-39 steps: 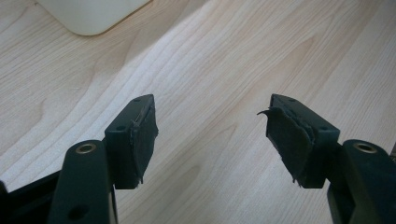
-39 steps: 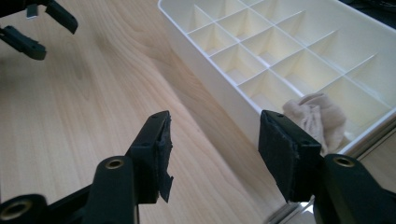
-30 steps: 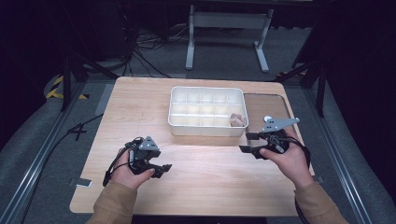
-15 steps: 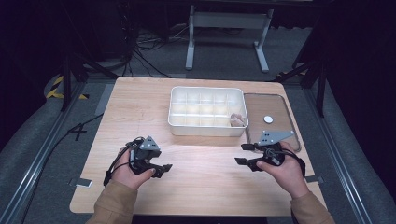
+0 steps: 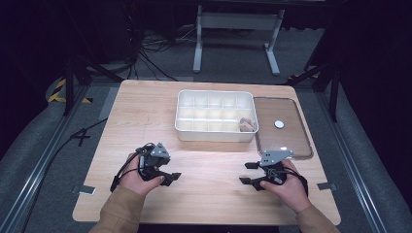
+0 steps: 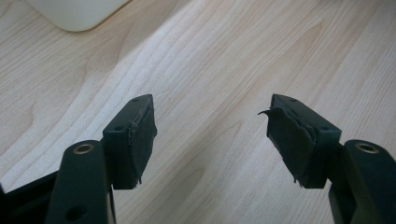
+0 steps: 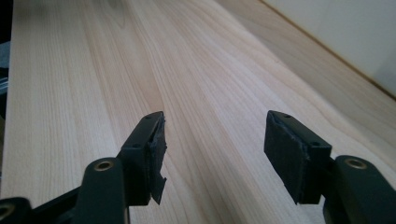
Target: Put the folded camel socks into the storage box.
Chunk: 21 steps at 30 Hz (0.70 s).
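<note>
The big wooden table (image 5: 145, 111) holds a white box (image 5: 215, 116) with many little rooms inside, standing near the middle toward the far edge. Just beside the box, on its right, lies a flat see-through lid (image 5: 284, 145) with a small white round thing (image 5: 279, 124) on it. In the near right corner room of the box sits a small pale lump (image 5: 246, 125); it is too small to tell what it is. Near the front of the table, the left gripper (image 5: 170, 176) rests low over the bare wood, held in the left hand (image 5: 138, 174), and its jaws are wide apart with nothing between them. The right gripper (image 5: 248, 173), held in the right hand (image 5: 286, 187), is also spread wide and holds nothing. It sits just in front of the lid. It looks like a pause between steps, with both tools free. The lid seems the likely thing to pick up next, so the right gripper would need to reach a little forward and pinch its near edge.
</note>
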{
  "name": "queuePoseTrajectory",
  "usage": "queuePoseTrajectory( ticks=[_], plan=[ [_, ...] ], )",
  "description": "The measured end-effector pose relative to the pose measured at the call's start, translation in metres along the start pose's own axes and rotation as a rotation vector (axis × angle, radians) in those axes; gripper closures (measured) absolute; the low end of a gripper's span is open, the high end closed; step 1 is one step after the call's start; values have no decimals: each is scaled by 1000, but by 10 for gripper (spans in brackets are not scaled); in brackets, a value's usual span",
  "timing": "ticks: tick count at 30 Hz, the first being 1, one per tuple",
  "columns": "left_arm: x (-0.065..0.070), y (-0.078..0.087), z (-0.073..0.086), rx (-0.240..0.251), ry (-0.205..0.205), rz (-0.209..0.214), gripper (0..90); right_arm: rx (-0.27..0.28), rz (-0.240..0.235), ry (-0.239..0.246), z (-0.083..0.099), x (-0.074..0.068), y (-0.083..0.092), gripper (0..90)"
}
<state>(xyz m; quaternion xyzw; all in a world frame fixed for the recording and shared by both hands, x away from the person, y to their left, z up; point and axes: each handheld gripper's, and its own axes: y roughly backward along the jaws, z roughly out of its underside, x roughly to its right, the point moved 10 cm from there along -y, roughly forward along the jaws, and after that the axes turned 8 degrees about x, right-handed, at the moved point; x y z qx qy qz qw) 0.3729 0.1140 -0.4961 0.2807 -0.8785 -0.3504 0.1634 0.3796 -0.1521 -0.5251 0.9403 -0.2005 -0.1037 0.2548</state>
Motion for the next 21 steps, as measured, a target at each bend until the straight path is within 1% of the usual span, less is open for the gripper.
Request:
queuePoseTrajectory(
  ticks=[5, 7, 8, 10, 11, 12, 13, 14, 16, 17, 21],
  plan=[
    [-1, -4, 2, -13, -12, 2, 325, -12, -5, 7, 7, -2, -5, 393],
    [-2, -6, 4, -23, -2, -5, 325, -24, 0, 8, 12, -2, -8, 392],
    [-3, -7, 6, -31, -5, -8, 324, -32, 6, 6, 14, -2, -8, 391],
    [-4, -9, 8, -44, -7, -14, 323, -43, 36, 4, 18, 1, -10, 391],
    [-4, -9, 11, -67, -8, -5, 322, -49, 49, -2, 19, 2, -11, 391],
    [-4, -12, 12, -63, -3, -10, 318, -47, 65, -10, 20, 3, -11, 381],
    [-4, -13, 14, -77, -11, -11, 312, -42, 75, -17, 20, 4, -12, 376],
    [-4, -14, 16, -93, -5, -10, 307, -39, 78, -21, 20, 4, -12, 372],
    [-5, -15, 19, -114, -10, -9, 307, -40, 81, -16, 20, 4, -12, 370],
    [-5, -16, 19, -108, -8, -12, 306, -39, 81, -14, 20, 4, -12, 369],
    [-6, -16, 20, -111, -6, -8, 303, -38, 81, -15, 20, 4, -13, 367]
  ],
)
